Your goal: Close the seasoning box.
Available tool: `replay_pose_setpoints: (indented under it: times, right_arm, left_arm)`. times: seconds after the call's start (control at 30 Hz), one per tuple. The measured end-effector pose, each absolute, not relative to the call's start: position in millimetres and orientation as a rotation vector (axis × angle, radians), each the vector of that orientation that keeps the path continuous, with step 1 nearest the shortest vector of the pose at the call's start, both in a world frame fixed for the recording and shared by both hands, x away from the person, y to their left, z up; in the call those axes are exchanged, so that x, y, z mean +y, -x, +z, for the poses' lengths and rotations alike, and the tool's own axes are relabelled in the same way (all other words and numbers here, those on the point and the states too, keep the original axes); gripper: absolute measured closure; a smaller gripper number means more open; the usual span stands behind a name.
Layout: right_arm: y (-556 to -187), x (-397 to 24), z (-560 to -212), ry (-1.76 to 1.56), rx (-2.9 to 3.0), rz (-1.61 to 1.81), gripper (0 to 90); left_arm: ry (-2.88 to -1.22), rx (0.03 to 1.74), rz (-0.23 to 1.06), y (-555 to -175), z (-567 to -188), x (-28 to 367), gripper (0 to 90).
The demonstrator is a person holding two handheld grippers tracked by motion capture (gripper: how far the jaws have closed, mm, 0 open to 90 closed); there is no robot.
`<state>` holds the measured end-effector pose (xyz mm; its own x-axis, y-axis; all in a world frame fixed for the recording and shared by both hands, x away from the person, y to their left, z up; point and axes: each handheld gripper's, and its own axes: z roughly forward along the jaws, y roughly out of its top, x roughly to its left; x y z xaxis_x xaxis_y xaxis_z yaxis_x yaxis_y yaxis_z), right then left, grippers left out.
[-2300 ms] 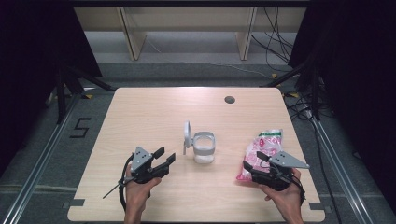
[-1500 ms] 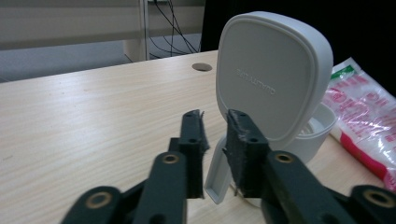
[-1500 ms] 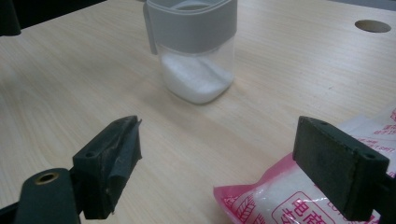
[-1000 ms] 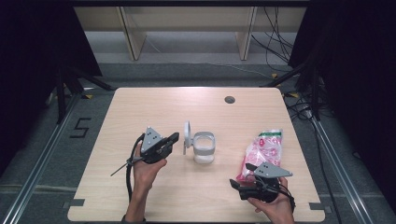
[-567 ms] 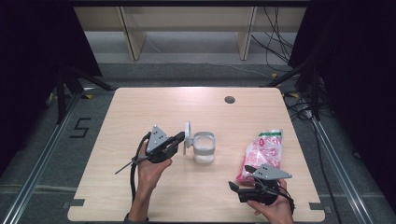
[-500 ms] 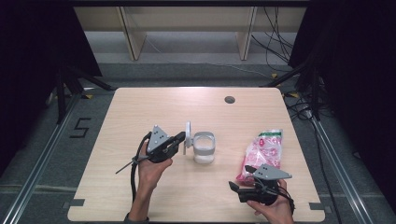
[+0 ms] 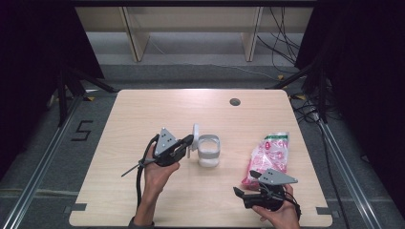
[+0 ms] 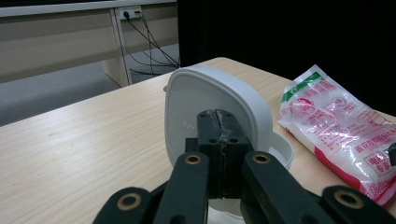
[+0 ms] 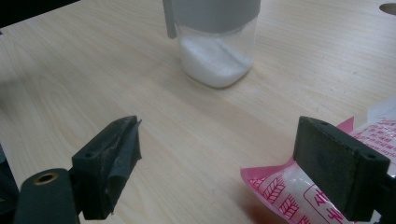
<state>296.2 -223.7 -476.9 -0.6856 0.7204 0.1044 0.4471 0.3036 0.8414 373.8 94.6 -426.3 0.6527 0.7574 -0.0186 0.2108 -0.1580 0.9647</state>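
the left gripper (image 7: pixel 184 144) has its jaws clenched tight, pad against pad, with nothing between them. in the left gripper view the closed tips (image 8: pixel 220 122) sit right at the inner face of a white lid (image 8: pixel 215 100), which stands raised on edge; whether they actually touch it cannot be told. the lid (image 7: pixel 195 136) belongs to a small clear jar (image 7: pixel 208 150) with a grey-white collar, standing upright near the middle of the wooden surface (image 7: pixel 143 109). seen from the right gripper view, the jar (image 9: pixel 217 44) has a layer of white grains in its bottom.

the right gripper (image 7: pixel 244 195) has its jaws released and spread wide, low over the surface near the front edge. in its own view the two black pads (image 9: pixel 112 154) stand well apart with bare wood between them, and the corner of a pink and white bag (image 9: pixel 299 191) lies just beside the pad on that view's right. the bag (image 7: pixel 268 155) lies flat on the surface to the right of the jar, well apart from it, with a green band at its far end. in the left gripper view the bag (image 8: pixel 336 126) shows red print on clear plastic.

a dark round hole (image 7: pixel 234 101) sits in the surface near its far edge.
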Motion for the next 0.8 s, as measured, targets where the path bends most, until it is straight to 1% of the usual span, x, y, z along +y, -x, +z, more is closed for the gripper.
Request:
replay_pose_setpoints:
  times: [0.33,0.43,0.5,0.8]
  right_arm:
    - [-297.6,-223.4,-478.3,-1.039,2.303,1.333,15.7]
    - [-293.8,-221.3,-477.9,-1.095,2.287,1.321,15.7]
    - [-296.6,-222.9,-478.7,-1.045,2.287,1.317,15.7]
    - [-297.8,-222.8,-479.8,-1.039,2.296,1.334,15.7]
  left_arm:
    - [-1.721,0.766,0.571,-371.7,-424.5,79.2,89.0]
    - [-1.732,0.75,0.577,-371.6,-424.5,77.7,88.6]
    - [-1.728,0.754,0.576,-370.7,-424.7,78.4,87.7]
    - [-1.721,0.765,0.556,-368.2,-427.2,86.1,81.2]
